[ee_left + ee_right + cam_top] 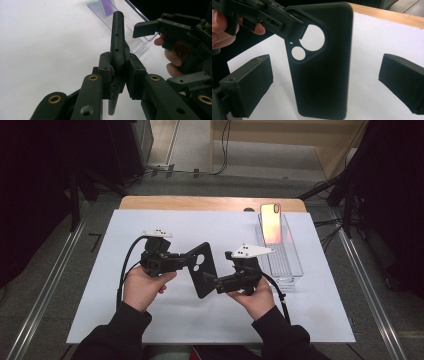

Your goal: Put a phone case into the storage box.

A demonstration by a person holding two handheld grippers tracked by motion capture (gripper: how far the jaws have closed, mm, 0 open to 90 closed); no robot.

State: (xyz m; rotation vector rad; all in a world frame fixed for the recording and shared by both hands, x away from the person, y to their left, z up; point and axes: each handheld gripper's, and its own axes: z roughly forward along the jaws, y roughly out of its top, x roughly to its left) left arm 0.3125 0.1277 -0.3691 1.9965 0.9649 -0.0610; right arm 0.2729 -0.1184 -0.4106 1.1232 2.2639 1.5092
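High view: my left gripper (186, 260), fingers (106, 72) clamped on the black phone case (201, 268), holds it above the worktop (150, 320). My right gripper (212, 281) gapes, empty. Light and flexible, I judge; grip its long edges.

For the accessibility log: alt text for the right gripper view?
A black phone case with round camera cutouts stands between the right tongs' open jaws, untouched, over a white table cover. The left tongs grip its top corner.

One black phone case (202, 268), one clear tray (280, 255), one phone (270, 222), two claws.
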